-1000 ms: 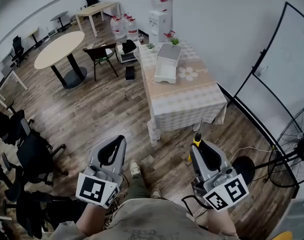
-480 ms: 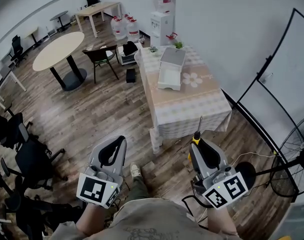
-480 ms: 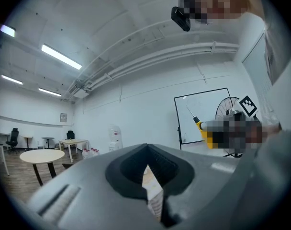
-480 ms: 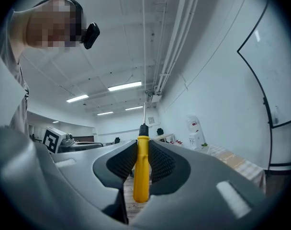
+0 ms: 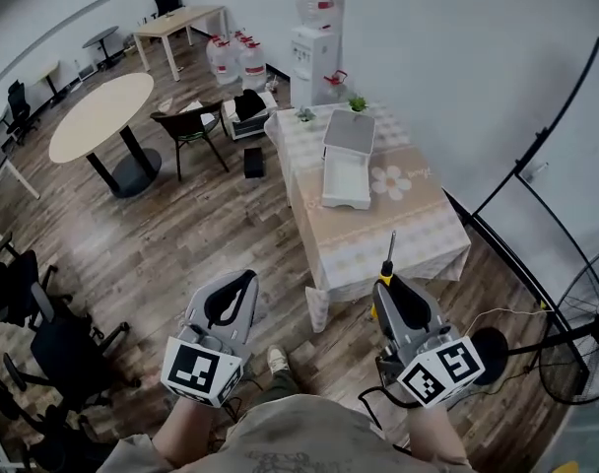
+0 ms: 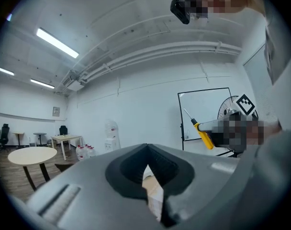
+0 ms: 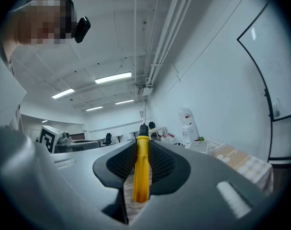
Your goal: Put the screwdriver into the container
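The person stands on the wooden floor just short of the near end of a long bench (image 5: pixel 423 233) draped in a checked cloth, one gripper in each hand. The right gripper (image 5: pixel 396 299) is clenched on the yellow handle of the screwdriver (image 5: pixel 386 272). Its own view shows the handle (image 7: pixel 142 169) pinched upright between the two dark pads, with the thin metal shaft reaching out past the gripper tips (image 7: pixel 141 150) towards the bench. The screwdriver is therefore up in the air at the near edge of the bench, well apart from the container (image 5: pixel 346 180). That is a white open box lying farther along the cloth, towards the far half of the bench, with a grey part at its far end. The left gripper (image 5: pixel 232 299) hangs over the floor to the left of the bench, its jaws closed together on nothing. Beyond the far end of the bench stand two small potted plants (image 5: pixel 357 103) and a water dispenser (image 5: pixel 312 42). A round table (image 5: pixel 98 116) stands far off to the left, and a fan (image 5: pixel 585 313) to the right.
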Motion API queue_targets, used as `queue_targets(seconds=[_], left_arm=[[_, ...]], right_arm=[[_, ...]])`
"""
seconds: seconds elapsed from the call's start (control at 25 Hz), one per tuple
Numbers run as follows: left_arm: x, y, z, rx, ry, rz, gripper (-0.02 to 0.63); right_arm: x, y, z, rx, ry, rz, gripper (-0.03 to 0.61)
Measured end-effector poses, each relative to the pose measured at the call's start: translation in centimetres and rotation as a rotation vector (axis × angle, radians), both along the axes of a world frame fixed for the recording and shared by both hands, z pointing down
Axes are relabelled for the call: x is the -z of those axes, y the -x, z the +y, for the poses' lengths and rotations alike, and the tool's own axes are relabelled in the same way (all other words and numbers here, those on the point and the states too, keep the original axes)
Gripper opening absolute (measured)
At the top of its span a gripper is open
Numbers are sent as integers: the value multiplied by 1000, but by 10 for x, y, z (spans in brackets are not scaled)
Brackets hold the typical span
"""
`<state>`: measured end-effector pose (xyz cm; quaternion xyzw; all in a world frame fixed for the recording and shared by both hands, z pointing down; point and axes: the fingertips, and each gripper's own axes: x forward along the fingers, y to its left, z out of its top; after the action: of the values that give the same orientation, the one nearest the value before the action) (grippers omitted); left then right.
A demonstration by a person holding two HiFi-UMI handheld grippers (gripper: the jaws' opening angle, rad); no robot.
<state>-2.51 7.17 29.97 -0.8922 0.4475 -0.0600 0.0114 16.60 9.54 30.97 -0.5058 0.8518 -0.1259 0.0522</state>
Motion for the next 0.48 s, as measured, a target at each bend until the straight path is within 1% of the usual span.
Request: queue_targets(seconds=[0.32, 0.48], left_arm=[[-12, 42, -106, -51, 28, 11, 0], [-13, 53, -145, -62, 41, 6, 0]], right_arm=[[-20, 39, -100, -71, 65, 4, 101], [-26, 45, -135, -109, 99, -4, 101]])
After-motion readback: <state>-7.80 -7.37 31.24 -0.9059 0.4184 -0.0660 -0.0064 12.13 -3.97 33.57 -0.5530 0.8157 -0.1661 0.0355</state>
